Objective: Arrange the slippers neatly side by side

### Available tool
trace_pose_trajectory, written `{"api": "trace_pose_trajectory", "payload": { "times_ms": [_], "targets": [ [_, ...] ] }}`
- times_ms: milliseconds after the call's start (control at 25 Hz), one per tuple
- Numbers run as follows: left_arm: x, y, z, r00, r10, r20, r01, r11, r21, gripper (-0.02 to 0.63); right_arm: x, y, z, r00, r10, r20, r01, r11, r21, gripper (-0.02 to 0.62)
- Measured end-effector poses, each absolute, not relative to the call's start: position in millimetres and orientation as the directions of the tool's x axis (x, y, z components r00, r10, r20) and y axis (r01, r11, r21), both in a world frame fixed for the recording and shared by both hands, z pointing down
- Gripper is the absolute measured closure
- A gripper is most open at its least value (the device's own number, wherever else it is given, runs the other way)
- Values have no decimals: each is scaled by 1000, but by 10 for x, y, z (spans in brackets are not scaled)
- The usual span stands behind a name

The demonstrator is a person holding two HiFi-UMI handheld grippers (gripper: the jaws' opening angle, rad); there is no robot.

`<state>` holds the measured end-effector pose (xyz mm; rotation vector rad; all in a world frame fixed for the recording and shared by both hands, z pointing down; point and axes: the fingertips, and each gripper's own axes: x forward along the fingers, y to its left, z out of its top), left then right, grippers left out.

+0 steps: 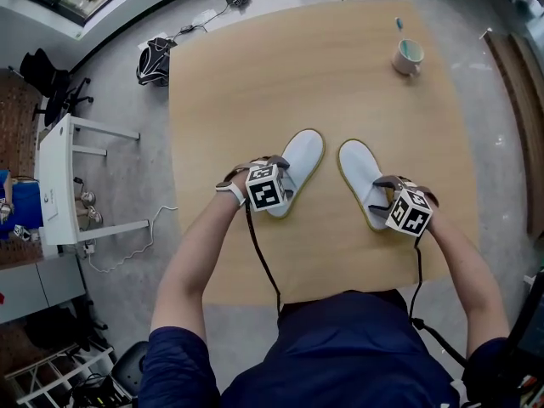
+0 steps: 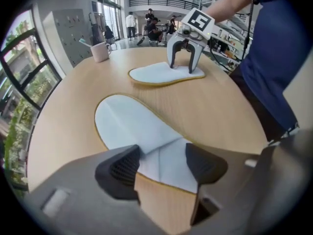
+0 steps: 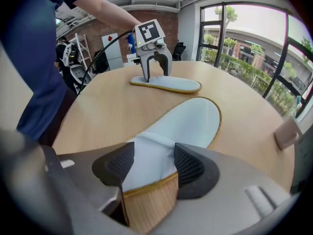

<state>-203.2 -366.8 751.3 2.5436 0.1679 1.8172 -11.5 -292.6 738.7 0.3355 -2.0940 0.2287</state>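
My left hand-held gripper has wide jaws closing around the left slipper heel, not pressing. My right hand-held gripper straddles the right slipper heel, jaws apart. Both lie mid-tabletop, toes converging; I'd swing the heels in to make them parallel.

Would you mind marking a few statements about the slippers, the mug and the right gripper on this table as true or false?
1. The left slipper and the right slipper both lie on the table. True.
2. One slipper is stacked on the other. False: they lie apart, with bare wood between them.
3. The mug stands between the slippers. False: it stands well beyond them, near the table's far right corner.
4. Both slippers' toes point away from the person. True.
5. The right gripper is at its slipper's toe. False: its jaws stand apart over the heel end.
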Motion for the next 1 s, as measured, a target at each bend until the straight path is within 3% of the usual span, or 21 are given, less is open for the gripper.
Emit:
{"api": "trace_pose_trajectory", "payload": {
  "times_ms": [520,1000],
  "targets": [
    [-1781,-3058,7529,434,-76,898,-347,-934,89,304,-269,-2896,7435,-514,-268,815,-493,870,-24,329],
    [-1641,-2688,7548,422,-188,887,-545,-834,83,305,-502,-2694,7445,-501,-290,815,-530,848,-24,330]
  ]
}}
